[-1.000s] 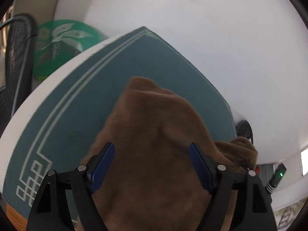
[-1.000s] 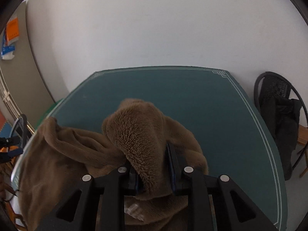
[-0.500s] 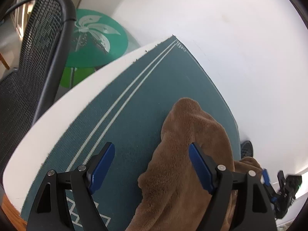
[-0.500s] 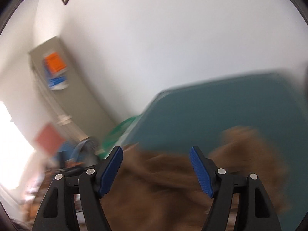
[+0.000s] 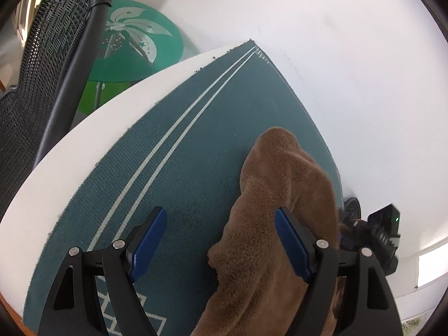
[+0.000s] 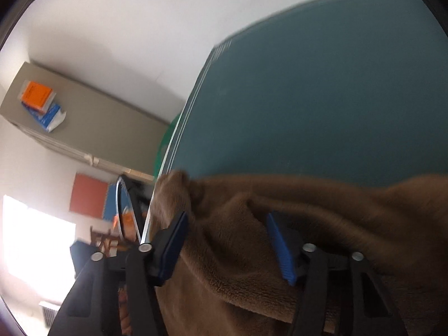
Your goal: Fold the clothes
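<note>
A white counter (image 5: pixel 92 140) carries a teal mat (image 5: pixel 196 145) edged with pale double lines, and on the mat lies a brown fleece garment (image 5: pixel 282 196). The plush, thick-piled cloth is heaped in soft rolls and folds, not flat; in the left wrist view one rounded end reaches out toward the mat's far edge near the white wall, while the rest bunches under the right-hand finger. In the right wrist view the garment (image 6: pixel 308 224) spreads across the near part of the mat in deep creases, one lobe reaching the mat's left edge. A black mesh chair (image 5: pixel 47 70) stands beside the counter, a green round sign (image 5: pixel 140 44) behind it. The left gripper (image 5: pixel 221 240) hangs above mat and fleece with jaws spread wide, grasping nothing. The right gripper (image 6: pixel 226 240) likewise has jaws parted, fleece lying between the blue pads (image 6: pixel 280 246) but not pinched.
</note>
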